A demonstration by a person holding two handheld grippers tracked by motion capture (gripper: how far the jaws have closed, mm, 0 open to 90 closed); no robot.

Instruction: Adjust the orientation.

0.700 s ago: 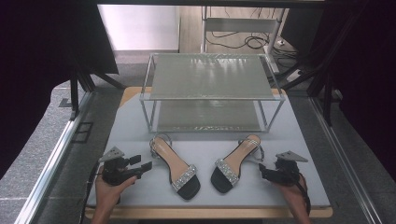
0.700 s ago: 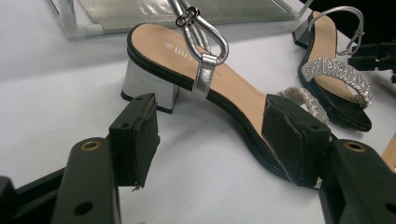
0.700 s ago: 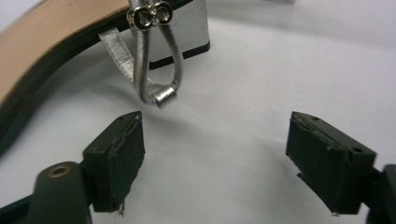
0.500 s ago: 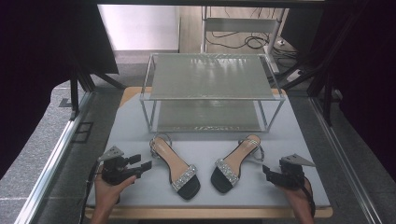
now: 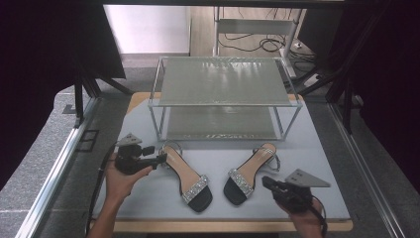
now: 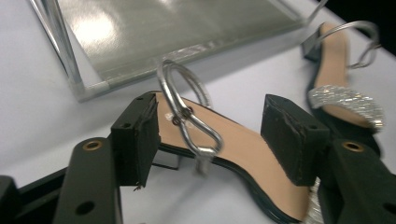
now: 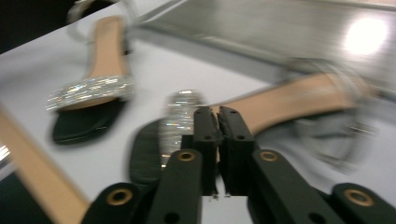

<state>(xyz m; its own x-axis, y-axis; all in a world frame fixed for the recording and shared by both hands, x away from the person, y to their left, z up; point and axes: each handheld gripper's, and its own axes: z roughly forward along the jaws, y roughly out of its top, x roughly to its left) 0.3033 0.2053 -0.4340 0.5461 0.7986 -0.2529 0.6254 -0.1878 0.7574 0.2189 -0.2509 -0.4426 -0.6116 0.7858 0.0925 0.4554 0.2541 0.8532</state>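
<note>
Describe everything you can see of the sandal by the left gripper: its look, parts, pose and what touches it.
The left sandal lies flat on the grey table, toe toward the person, heel near the wire rack. It has a tan insole, black sole, sparkly toe band and silver ankle strap. The left gripper straddles its heel end, jaws open, one pad at the insole edge.

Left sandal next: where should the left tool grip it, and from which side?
Grip the left sandal across its heel end, where the sole is narrow, coming in from its outer side as the left tool is placed now, open astride it. The ankle strap stands up there, so probably keep the pads below the strap, on the sole's edges.
</note>
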